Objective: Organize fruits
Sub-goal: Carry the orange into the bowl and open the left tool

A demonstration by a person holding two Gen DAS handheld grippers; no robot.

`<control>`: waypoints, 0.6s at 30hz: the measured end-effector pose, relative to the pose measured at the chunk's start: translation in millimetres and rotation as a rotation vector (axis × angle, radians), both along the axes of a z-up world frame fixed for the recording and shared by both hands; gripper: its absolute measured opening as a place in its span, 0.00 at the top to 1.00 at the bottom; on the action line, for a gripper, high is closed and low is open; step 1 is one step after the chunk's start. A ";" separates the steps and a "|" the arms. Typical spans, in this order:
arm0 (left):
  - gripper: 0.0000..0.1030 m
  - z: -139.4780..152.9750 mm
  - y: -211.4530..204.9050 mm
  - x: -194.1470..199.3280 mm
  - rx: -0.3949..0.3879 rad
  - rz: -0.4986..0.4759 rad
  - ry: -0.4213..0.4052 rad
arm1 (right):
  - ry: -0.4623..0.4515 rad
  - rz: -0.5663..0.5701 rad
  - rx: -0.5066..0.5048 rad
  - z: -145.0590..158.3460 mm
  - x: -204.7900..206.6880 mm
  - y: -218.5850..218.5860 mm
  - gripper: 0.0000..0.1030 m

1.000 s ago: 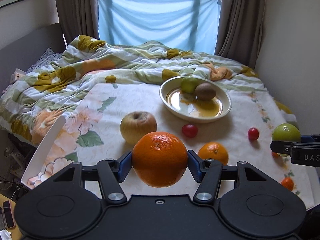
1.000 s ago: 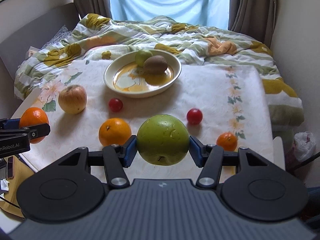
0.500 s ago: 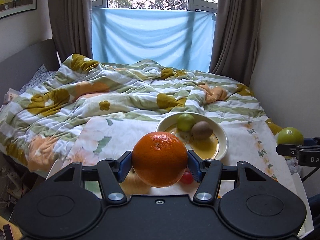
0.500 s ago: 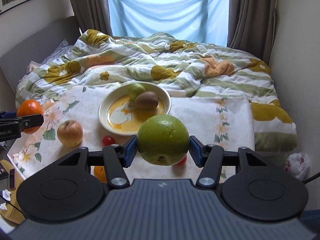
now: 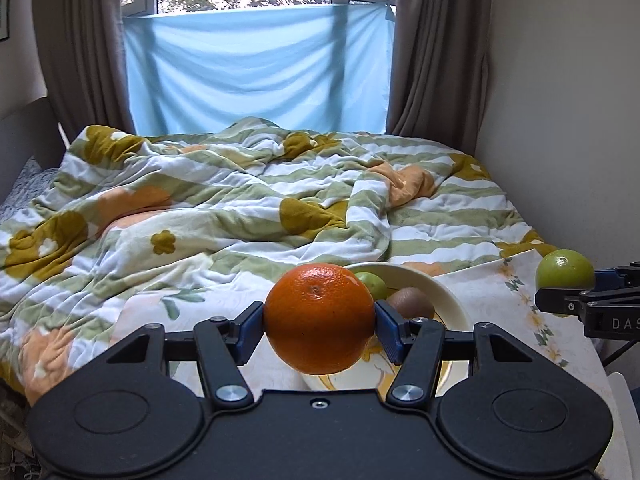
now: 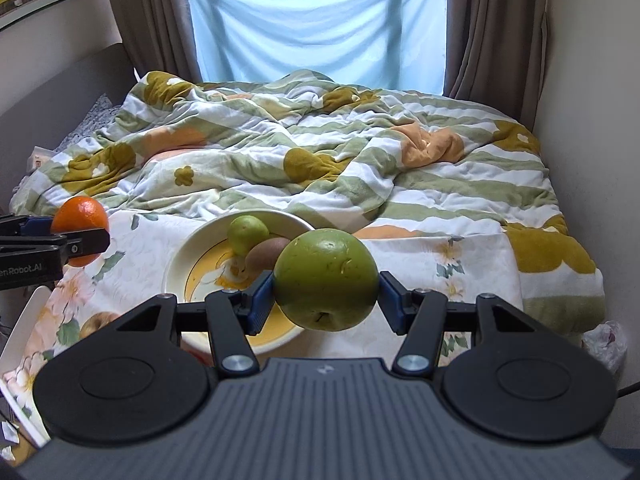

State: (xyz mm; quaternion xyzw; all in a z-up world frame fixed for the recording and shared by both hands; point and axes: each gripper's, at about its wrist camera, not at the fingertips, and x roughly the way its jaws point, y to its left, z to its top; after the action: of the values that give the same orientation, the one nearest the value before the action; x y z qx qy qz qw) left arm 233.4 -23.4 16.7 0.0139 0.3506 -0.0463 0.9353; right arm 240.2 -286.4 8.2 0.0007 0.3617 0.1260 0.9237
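Here, containers first. One cream bowl (image 6: 182, 256) with a yellow-patterned inside sits on a floral cloth (image 6: 436, 256) spread over the near end of the bed. In it: a small green fruit (image 6: 248, 234) toward the far rim and a brown kiwi (image 6: 266, 254) just beside it, the two touching or nearly so. The left wrist view shows the same pair, small green fruit (image 5: 372, 283) and kiwi (image 5: 412, 302), partly hidden behind the held orange.

Left gripper (image 5: 320, 318): jaws set wide, blue pads pressed on either side of a large orange (image 5: 320, 318). Skin bright, pebbled, glossy, stem dimple facing the camera. Held in the air in front of the bowl. Seen from the right wrist view, the orange (image 6: 80, 218) hangs at the left edge of the cloth.

Right gripper (image 6: 326, 286): jaws equally wide, clamped on a big green apple (image 6: 326, 286). Dull olive skin, a few scuffs and specks, stem end facing down and forward. Held aloft over the bowl's near right rim.

A yellowish apple (image 6: 98, 322) lies on the cloth near left, mostly hidden by the gripper body. A striped flowered duvet (image 6: 320, 152) is rumpled behind.
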 end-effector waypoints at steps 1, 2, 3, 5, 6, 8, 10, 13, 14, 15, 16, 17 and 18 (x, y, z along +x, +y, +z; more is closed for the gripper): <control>0.39 -3.5 0.2 8.2 0.001 -0.008 0.006 | 0.005 -0.003 0.000 -2.3 6.1 1.8 0.31; 0.39 -7.2 0.4 16.3 0.002 -0.017 0.013 | 0.011 -0.008 -0.001 -5.2 11.9 4.5 0.31; 0.39 -11.2 0.5 23.7 0.004 -0.025 0.019 | 0.018 -0.012 -0.001 -7.6 18.3 6.4 0.31; 0.39 -19.9 0.0 38.5 0.008 -0.042 0.035 | 0.029 -0.021 -0.003 -12.9 29.8 9.7 0.31; 0.39 -24.0 0.4 44.8 0.010 -0.051 0.042 | 0.033 -0.024 -0.004 -15.0 34.4 11.4 0.31; 0.39 -34.0 -1.0 56.6 0.018 -0.072 0.057 | 0.044 -0.030 -0.005 -20.0 45.1 14.1 0.31; 0.39 -44.9 -2.2 67.0 0.032 -0.097 0.075 | 0.053 -0.036 -0.006 -23.7 53.0 16.6 0.31; 0.39 -61.8 -7.5 78.8 0.066 -0.140 0.103 | 0.067 -0.047 -0.008 -28.3 64.5 19.7 0.31; 0.39 -67.5 -9.2 82.0 0.081 -0.155 0.112 | 0.071 -0.050 -0.009 -29.7 67.1 20.5 0.31; 0.39 -72.7 -10.8 84.3 0.096 -0.168 0.121 | 0.075 -0.053 -0.009 -31.2 69.8 21.4 0.31; 0.39 -77.3 -11.9 85.7 0.107 -0.179 0.130 | 0.078 -0.056 -0.009 -32.6 72.1 22.1 0.31; 0.39 -80.7 -12.9 87.2 0.113 -0.189 0.133 | 0.082 -0.058 -0.010 -33.9 74.2 22.9 0.31; 0.39 -83.7 -14.4 88.3 0.121 -0.200 0.136 | 0.087 -0.058 -0.011 -35.2 76.4 23.1 0.31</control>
State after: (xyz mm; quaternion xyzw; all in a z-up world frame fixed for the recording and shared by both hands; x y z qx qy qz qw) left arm 321.7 -37.8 -67.0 0.1018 0.4122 -0.1189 0.8976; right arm 316.6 -263.3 -27.1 0.0117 0.4019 0.0970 0.9105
